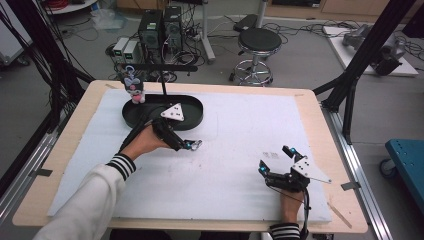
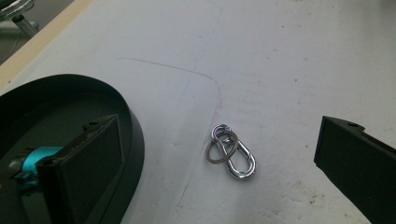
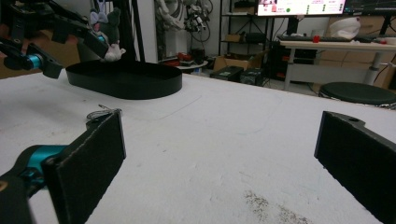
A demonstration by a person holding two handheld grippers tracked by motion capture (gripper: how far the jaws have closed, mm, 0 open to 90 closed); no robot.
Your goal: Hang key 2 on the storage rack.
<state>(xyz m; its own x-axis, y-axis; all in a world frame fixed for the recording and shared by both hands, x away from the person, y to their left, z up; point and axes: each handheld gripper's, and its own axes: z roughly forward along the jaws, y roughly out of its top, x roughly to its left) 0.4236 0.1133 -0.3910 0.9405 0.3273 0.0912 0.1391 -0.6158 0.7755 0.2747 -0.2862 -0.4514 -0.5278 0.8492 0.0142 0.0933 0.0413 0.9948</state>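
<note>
A: Where do we stand? Our left gripper (image 1: pixel 196 145) hangs over the carabiner (image 2: pixel 235 151), which lies flat on the white worktop (image 1: pixel 235 125) with a thin ring (image 2: pixel 222 147) looped through it, just beside the black tray (image 2: pixel 116 140).

B: So nothing is picked up yet, as far as we can judge. In the left gripper view its fingers (image 2: pixel 81 161) stand wide, one on each side of the carabiner and well clear of it. The reach looks done; closing and lifting are left.

A: And the pose? Our left hand (image 1: pixel 145 142) reaches forward from the sleeve (image 1: pixel 100 195), the gripper angled down to the right, next to the tray's near rim.

B: Our right gripper (image 1: pixel 276 161) rests low near the front right of the worktop, well apart from the carabiner, fingers (image 3: pixel 88 158) spread wide and holding nothing. A small toy figure (image 1: pixel 133 85) stands at the tray's far end.
</note>
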